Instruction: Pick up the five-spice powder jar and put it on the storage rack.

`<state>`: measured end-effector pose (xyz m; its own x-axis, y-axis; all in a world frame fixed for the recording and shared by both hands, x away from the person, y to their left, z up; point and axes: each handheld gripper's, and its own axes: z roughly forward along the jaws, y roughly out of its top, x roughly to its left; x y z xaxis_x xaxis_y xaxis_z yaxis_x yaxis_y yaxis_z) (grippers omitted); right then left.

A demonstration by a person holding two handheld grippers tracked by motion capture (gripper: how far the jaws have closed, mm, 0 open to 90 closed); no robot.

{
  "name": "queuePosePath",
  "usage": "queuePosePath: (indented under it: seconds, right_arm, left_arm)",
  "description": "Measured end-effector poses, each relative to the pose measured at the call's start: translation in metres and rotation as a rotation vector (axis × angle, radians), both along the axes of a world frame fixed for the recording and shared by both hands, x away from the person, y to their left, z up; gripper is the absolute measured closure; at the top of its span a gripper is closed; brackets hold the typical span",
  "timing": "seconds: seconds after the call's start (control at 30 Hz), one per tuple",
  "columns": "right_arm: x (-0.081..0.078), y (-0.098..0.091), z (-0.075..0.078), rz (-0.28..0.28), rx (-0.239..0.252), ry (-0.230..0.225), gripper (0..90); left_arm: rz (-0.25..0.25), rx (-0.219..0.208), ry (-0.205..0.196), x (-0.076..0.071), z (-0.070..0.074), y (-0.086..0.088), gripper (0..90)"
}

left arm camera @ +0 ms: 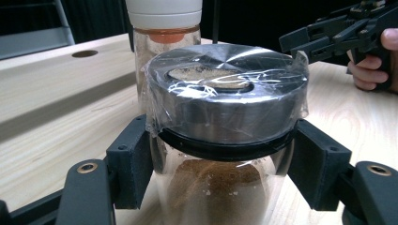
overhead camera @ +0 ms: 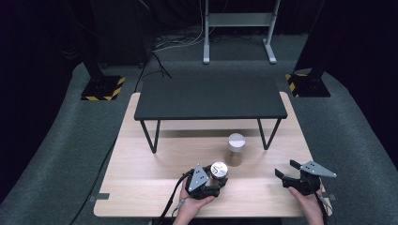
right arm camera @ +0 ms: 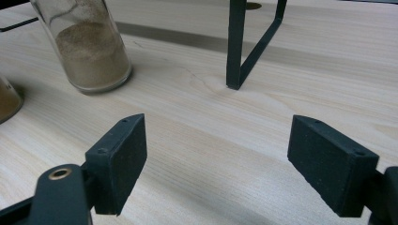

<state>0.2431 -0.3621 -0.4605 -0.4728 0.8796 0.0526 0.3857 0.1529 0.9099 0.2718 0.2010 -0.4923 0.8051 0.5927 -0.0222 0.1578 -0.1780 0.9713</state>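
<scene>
Jar (left arm camera: 220,154) with the steel lid is clamped in your left gripper (overhead camera: 206,182); right gripper (overhead camera: 292,174) gapes empty, lifting looks next.

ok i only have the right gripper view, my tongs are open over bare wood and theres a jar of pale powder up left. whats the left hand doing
Observer: The left tongs are shut on the brown-powder jar, pads against the glass just under its lid.
Operator: what kind of lid
Observer: A steel lid with clear film wrapped over it.
Operator: and my pale jar, i cant see its top
Observer: The pale-powder jar has a white cap and stands upright.
</scene>
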Motion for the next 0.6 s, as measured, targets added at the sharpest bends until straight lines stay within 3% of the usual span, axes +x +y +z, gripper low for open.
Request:
queuePosePath:
  seconds: [0.17,0.37,0.6]
  right_arm:
    - [0.0,0.0,0.0,0.002,-0.001,0.001,18.5]
    - [0.001,0.0,0.0,0.004,0.0,0.003,18.7]
    - [0.001,0.0,0.0,0.006,-0.002,0.004,18.7]
  left_arm:
    - [0.009,-0.027,0.008,0.0,0.002,0.005,31.2]
    - [0.032,-0.042,-0.011,-0.001,0.014,0.012,31.2]
    - [0.099,-0.052,-0.02,0.001,0.038,0.024,31.2]
